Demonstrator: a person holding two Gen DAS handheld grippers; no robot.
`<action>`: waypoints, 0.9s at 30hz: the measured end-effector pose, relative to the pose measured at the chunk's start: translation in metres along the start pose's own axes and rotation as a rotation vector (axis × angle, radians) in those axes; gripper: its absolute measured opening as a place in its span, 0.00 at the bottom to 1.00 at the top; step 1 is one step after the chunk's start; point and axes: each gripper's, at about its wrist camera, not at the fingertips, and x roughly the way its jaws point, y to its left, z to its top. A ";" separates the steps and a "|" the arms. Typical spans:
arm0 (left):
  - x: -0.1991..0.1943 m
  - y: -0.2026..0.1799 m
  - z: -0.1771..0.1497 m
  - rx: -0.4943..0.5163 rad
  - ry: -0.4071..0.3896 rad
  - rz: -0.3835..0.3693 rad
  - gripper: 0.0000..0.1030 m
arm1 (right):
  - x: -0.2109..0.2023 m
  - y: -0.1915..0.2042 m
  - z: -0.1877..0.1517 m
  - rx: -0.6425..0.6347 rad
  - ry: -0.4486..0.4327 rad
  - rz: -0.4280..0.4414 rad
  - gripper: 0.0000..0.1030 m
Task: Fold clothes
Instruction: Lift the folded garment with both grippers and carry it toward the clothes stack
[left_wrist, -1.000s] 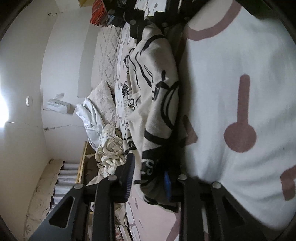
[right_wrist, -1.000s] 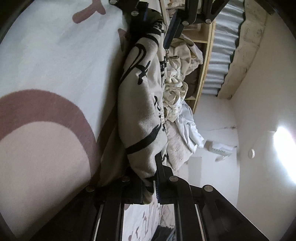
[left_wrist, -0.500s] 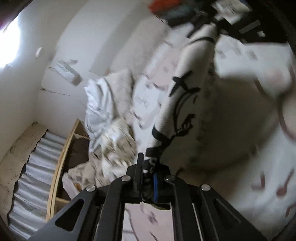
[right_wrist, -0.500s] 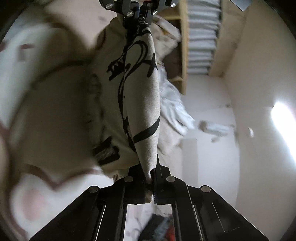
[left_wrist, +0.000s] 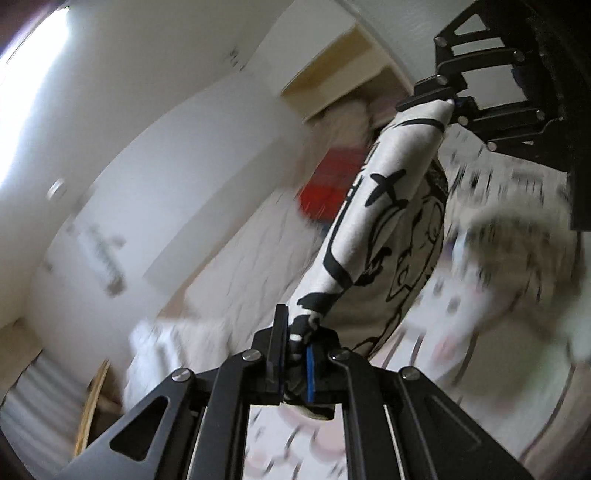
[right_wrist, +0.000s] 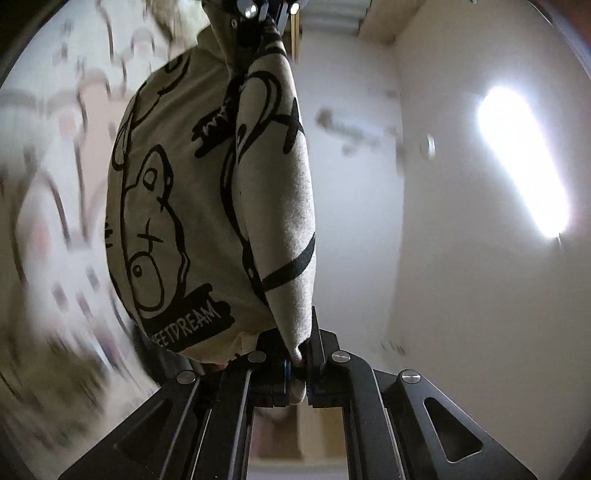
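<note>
A beige garment with a black cartoon bear print (left_wrist: 373, 221) hangs stretched in the air between both grippers. My left gripper (left_wrist: 293, 354) is shut on one end of it. My right gripper (right_wrist: 297, 373) is shut on the other end, and it also shows in the left wrist view (left_wrist: 448, 105) at the upper right. In the right wrist view the garment (right_wrist: 207, 206) sags to the left, with the bear and lettering facing me, and the left gripper (right_wrist: 264, 14) pinches it at the top edge.
A bed with a patterned white and pink cover (left_wrist: 461, 332) lies below, blurred. A red object (left_wrist: 325, 192) sits at the far end. White walls (right_wrist: 461, 295) and a bright lamp (right_wrist: 524, 162) are to the side. Wooden shelving (left_wrist: 92, 398) stands at lower left.
Both grippers have lifted the garment off the bed and swung upward. It now hangs free between them, and the views tilt toward the walls.
</note>
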 end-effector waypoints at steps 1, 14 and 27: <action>0.009 -0.006 0.018 -0.011 -0.012 -0.032 0.08 | 0.010 -0.006 -0.020 -0.009 0.040 -0.007 0.05; 0.104 -0.094 0.154 -0.049 -0.055 -0.188 0.08 | 0.089 0.003 -0.201 -0.050 0.314 -0.001 0.05; 0.055 -0.311 0.032 0.439 -0.029 -0.265 0.08 | -0.015 0.160 -0.299 -0.361 0.160 0.401 0.05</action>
